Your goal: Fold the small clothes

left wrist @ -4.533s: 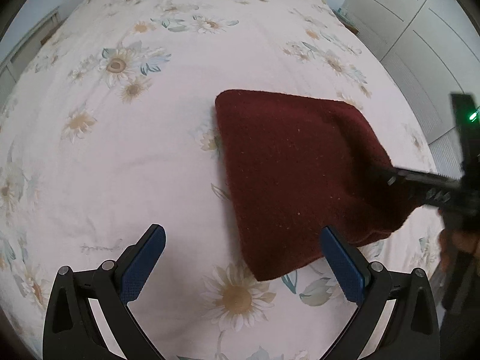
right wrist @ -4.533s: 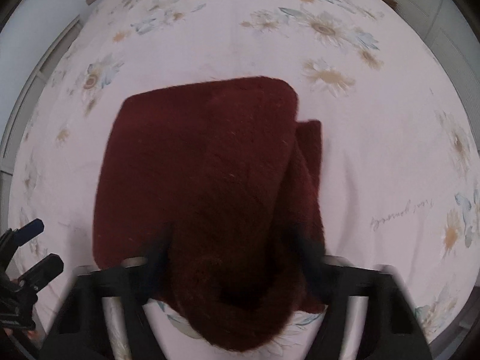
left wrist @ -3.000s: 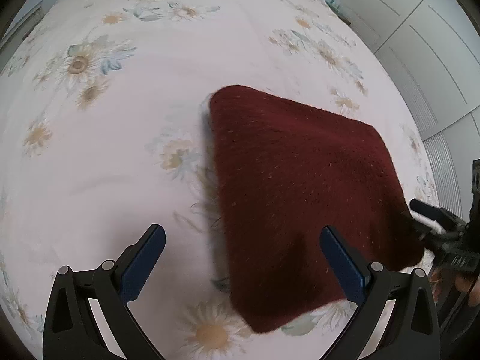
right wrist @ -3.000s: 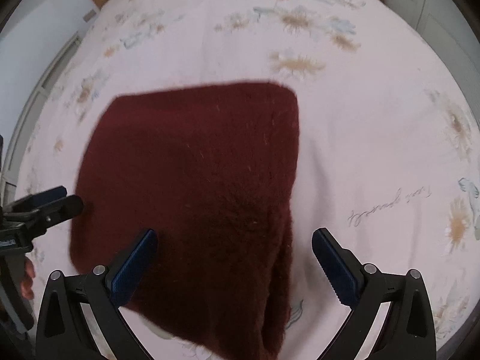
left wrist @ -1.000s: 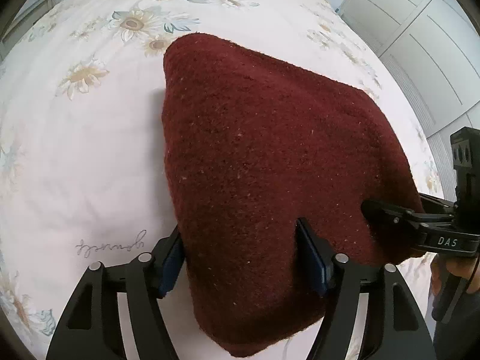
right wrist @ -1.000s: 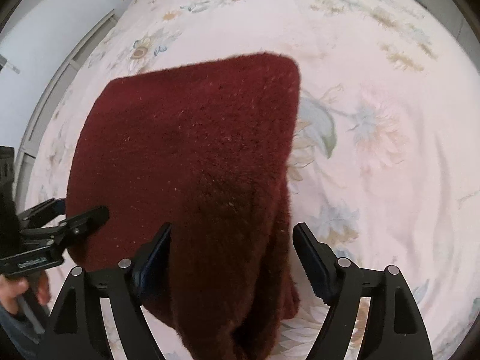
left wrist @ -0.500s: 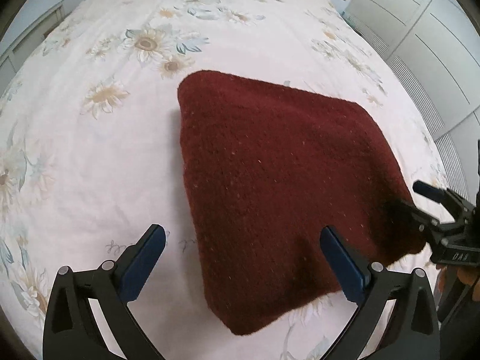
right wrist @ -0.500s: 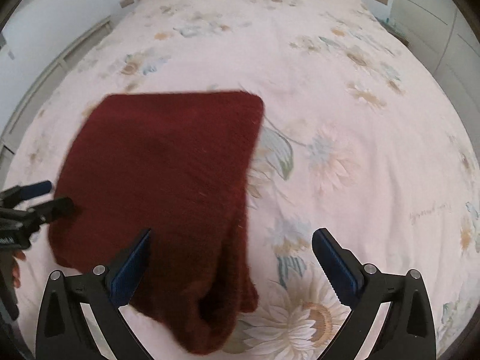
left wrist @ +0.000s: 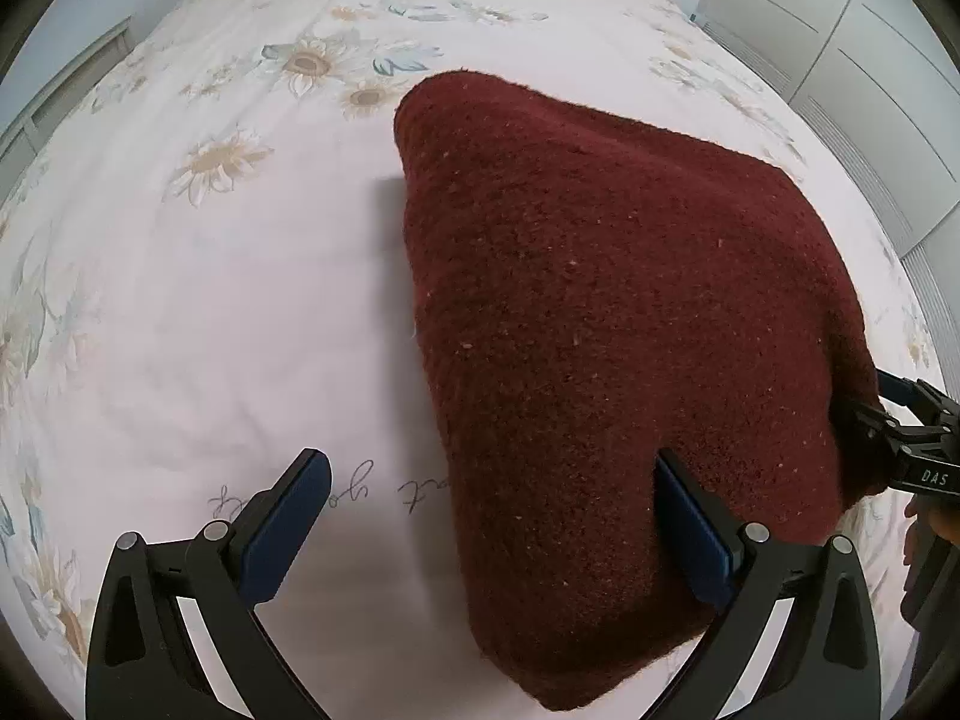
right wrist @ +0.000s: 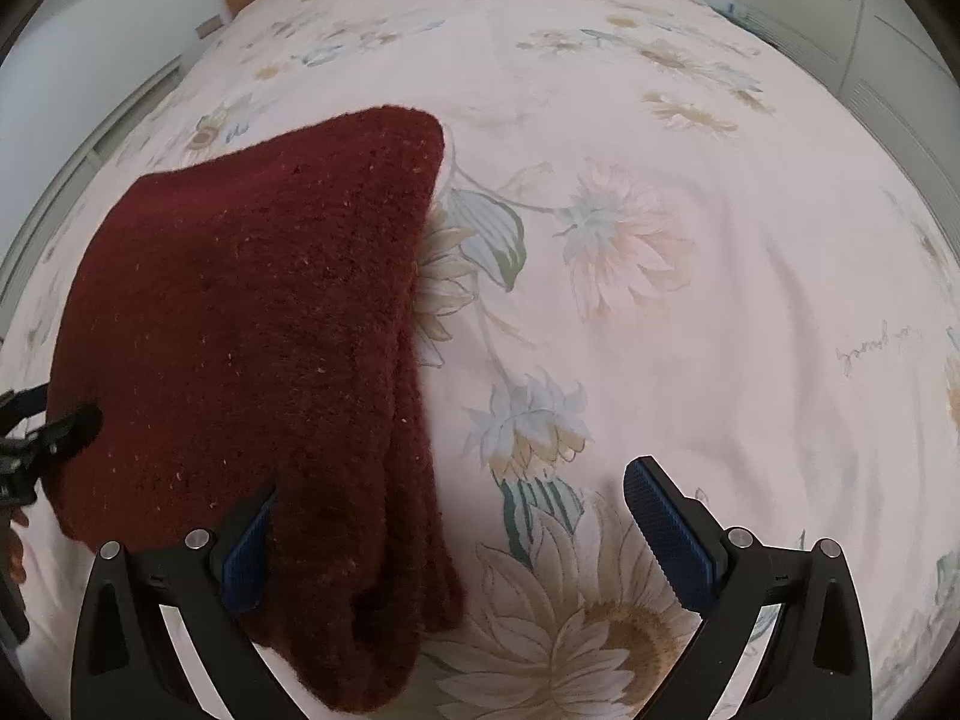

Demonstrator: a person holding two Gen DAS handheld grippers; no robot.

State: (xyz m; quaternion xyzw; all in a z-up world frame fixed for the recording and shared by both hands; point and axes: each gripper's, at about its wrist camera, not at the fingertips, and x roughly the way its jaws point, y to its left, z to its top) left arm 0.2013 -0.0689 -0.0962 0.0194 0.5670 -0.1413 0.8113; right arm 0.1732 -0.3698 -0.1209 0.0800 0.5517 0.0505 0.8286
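left gripper [left wrist: 492, 516]: released | right gripper [right wrist: 450, 528]: released | maroon knit [left wrist: 600, 312]: folded on bedsheet [left wrist: 210, 300] – risk: open finger snags edge – stacked layers shift

Your left black plastic gripper [left wrist: 492, 516] carries ribbed blue rubber pads [left wrist: 287, 522] on angular, cut-out arms fixed with silver screws. Your right black plastic gripper [right wrist: 447, 531], built alike, shows white "DAS" lettering on its body in the left wrist view, with bare skin of your hand [left wrist: 927, 519] beneath it.
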